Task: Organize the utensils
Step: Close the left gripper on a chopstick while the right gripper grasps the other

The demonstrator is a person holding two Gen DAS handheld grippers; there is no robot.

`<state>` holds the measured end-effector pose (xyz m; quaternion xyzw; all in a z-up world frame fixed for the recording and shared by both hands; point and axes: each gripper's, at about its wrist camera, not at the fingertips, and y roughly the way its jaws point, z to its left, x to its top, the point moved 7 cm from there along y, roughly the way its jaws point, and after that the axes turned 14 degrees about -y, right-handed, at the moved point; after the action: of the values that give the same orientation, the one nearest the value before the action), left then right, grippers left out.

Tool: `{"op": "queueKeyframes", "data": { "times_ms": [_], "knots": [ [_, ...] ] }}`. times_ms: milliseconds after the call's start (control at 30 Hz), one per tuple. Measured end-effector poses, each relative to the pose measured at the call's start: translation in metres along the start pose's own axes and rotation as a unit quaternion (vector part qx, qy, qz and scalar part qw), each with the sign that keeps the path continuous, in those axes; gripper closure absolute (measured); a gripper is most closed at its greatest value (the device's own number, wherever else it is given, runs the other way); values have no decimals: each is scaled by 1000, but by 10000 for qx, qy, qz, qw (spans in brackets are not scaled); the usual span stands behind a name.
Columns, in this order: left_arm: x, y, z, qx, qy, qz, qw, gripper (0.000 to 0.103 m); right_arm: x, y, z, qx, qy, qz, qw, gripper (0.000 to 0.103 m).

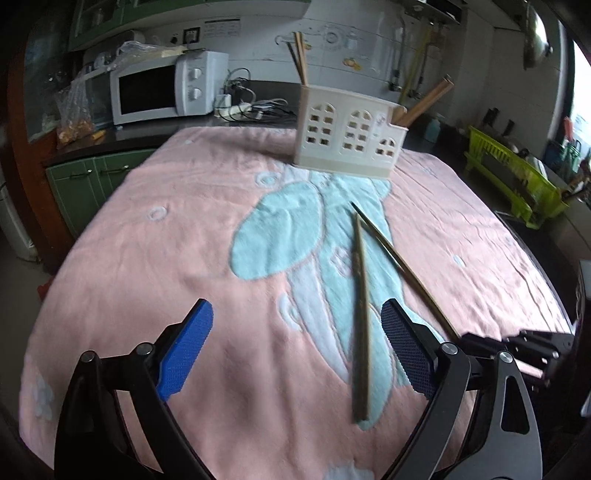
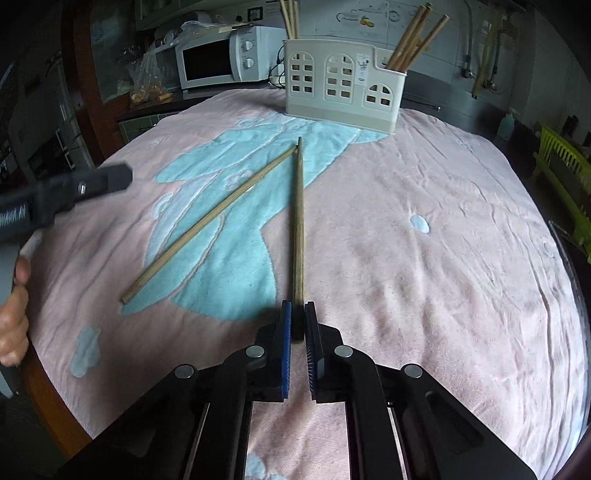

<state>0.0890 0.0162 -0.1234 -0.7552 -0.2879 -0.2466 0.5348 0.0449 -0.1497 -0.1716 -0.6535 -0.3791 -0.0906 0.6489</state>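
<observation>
We've got open pink towel point(image 2: 424, 258) right of the two chopsticks point(image 2: 298, 221), nothing on it. The holder point(image 2: 343, 85) blocks the far edge, sticks poking out the top at both ends. The loose chopstick point(image 2: 207, 221) lies diagonally at left, with the left gripper point(image 2: 66, 192) over it.

- Towel point(image 2: 406, 240) spread over the table; utensil holder point(image 2: 343, 85) stands at its far edge.
- Chopsticks upright in holder's left compartment point(image 2: 290, 18) and right compartment point(image 2: 413, 40).
- Two loose chopsticks on towel before holder, far tips nearly meeting: one point(image 2: 210, 221) angles left, other point(image 2: 298, 221) runs straight back into right gripper point(image 2: 297, 325).
- Left gripper point(image 1: 295, 347) near left chopstick's near end.
- Microwave point(image 2: 221, 59) behind-left of holder.
</observation>
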Motion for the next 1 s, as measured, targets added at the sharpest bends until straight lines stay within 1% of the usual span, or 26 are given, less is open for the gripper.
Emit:
{"op": "queueKeyframes", "data": {
  "times_ms": [100, 167, 200, 267, 333, 433, 500, 533, 633, 667, 733, 767, 1000],
  "knots": [
    [-15, 5, -10, -115, 120, 177, 9997, 22, 0, 0, -2, 92, 63, -14, 9999, 96],
    [-24, 7, -16, -185, 233, 273, 9992, 31, 0, 0, -1, 101, 45, -23, 9999, 95],
    [-27, 9, -19, -216, 267, 316, 9989, 33, 0, 0, 0, 107, 37, -30, 9999, 95],
    [-34, 12, -24, -301, 281, 428, 9982, 43, 0, 1, 0, 140, 45, -47, 9999, 95],
    [-40, 16, -28, -363, 310, 547, 9974, 50, 1, 2, -1, 171, 24, -62, 9998, 95],
    [-44, 21, -30, -385, 351, 640, 9966, 60, 1, 1, -2, 232, 53, -73, 9997, 96],
    [-45, 25, -33, -396, 374, 677, 9962, 64, 0, 1, -4, 211, 80, -81, 9997, 96],
    [-46, 26, -33, -399, 383, 689, 9961, 67, -1, 0, -6, 201, 93, -84, 9997, 96],
    [-49, 27, -36, -396, 444, 729, 9956, 72, -4, -2, -11, 177, 138, -86, 9997, 96],
    [-51, 28, -37, -401, 476, 739, 9953, 76, -4, -1, -12, 177, 145, -83, 9997, 96],
    [-53, 30, -39, -378, 509, 751, 9952, 77, -4, -1, -13, 211, 183, -86, 9996, 96],
    [-54, 31, -40, -388, 512, 770, 9950, 81, -4, -1, -13, 210, 177, -88, 9996, 96],
    [-55, 34, -41, -317, 535, 786, 9950, 83, -4, 0, -13, 219, 163, -107, 9996, 96]
  ]
}}
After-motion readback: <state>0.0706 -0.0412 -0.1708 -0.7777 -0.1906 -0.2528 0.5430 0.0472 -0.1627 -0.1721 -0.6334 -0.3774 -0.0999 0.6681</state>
